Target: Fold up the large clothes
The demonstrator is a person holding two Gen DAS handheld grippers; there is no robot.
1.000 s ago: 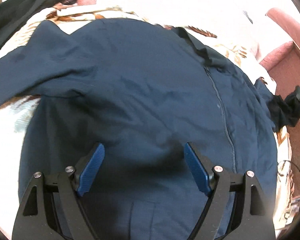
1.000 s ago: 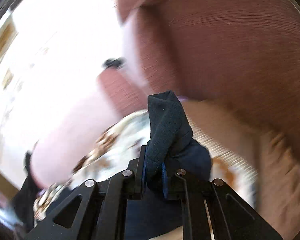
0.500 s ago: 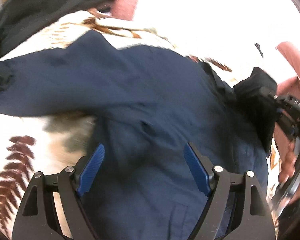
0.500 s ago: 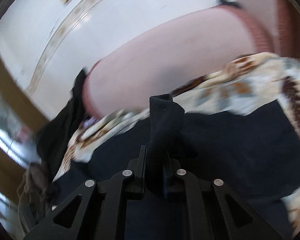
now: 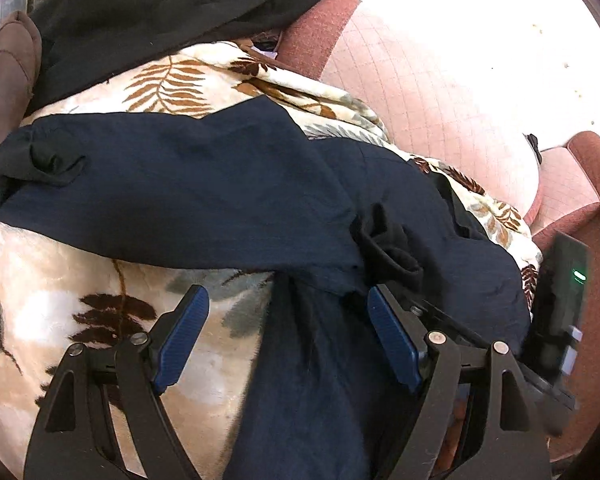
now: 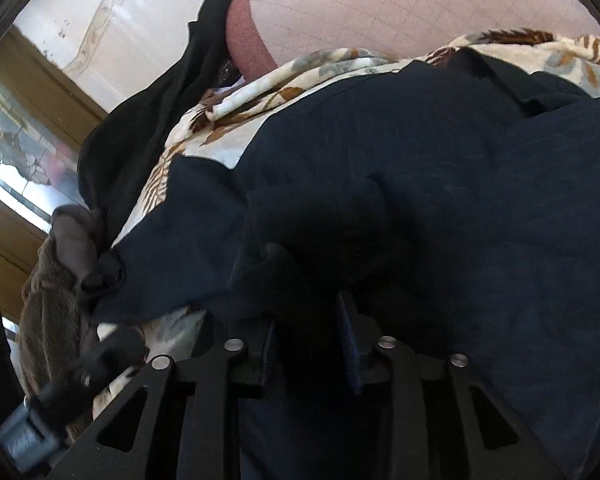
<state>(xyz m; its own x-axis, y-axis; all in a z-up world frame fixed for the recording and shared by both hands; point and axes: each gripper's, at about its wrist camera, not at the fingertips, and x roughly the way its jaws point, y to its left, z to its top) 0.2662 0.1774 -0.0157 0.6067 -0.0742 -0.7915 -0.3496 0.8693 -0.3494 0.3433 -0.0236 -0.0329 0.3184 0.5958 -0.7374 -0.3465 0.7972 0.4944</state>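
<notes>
A large navy jacket (image 5: 204, 196) lies on a leaf-patterned blanket (image 5: 80, 312), one sleeve stretched out to the left with its dark cuff (image 5: 48, 160) at the end. My left gripper (image 5: 288, 328) is open and empty, low over the jacket's left edge. The right gripper (image 5: 396, 280) shows just right of it, holding the other sleeve's black cuff (image 5: 392, 248) over the jacket body. In the right wrist view the right gripper (image 6: 308, 332) has its jaws partly apart around dark cloth; the jacket (image 6: 440, 184) fills the view.
A black garment (image 5: 148, 12) lies draped over the pink sofa back (image 5: 420, 92) at the top left. A brown fuzzy cushion or garment (image 5: 8, 68) sits at the far left. A sofa armrest (image 5: 584, 184) is at the right.
The right gripper carried the sleeve cuff from the right side in over the jacket body and lowered it; its jaws have parted slightly. My left gripper shifted left, toward the jacket's edge.
</notes>
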